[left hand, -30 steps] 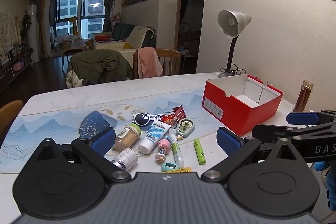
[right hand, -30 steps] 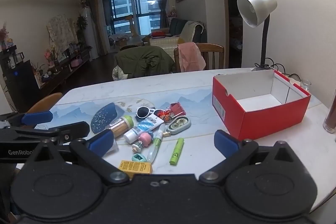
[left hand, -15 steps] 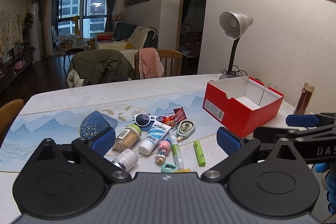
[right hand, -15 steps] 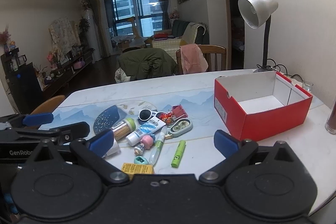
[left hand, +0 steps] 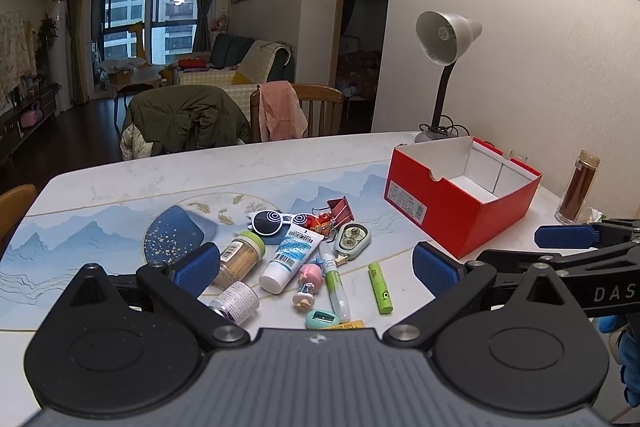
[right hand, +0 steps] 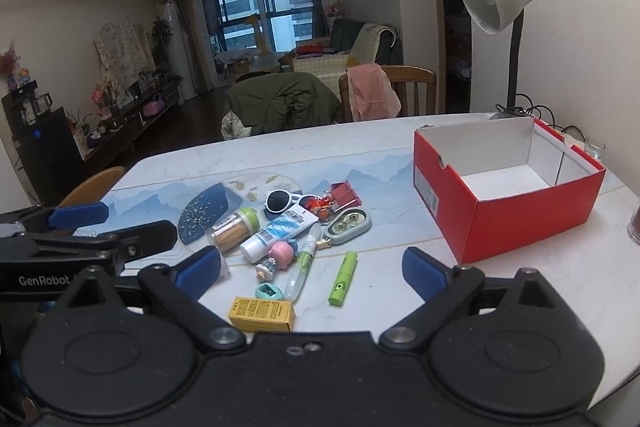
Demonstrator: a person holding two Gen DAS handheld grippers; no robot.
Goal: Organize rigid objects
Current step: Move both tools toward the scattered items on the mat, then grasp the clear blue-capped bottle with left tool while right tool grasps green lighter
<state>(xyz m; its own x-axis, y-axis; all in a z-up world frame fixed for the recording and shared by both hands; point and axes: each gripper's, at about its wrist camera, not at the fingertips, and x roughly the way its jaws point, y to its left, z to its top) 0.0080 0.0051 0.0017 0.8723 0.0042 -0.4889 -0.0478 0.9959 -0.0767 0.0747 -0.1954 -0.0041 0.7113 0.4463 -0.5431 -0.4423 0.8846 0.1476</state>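
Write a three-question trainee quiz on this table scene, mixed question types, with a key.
1. True or false: the red box already holds some of the items.
2. Which lies nearest the right claw? A) sunglasses B) yellow carton C) red binder clip
3. Fill in: both the right claw and the left claw are ____ and hold nothing.

Key: 1 false, its visible floor is bare; 2 B; 3 open.

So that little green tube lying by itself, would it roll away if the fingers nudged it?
Probably. The green tube looks round and lies flat on the smooth table, so a sideways push would likely roll it. It seems small, rigid and light, and nothing touches it, so it should lift easily.
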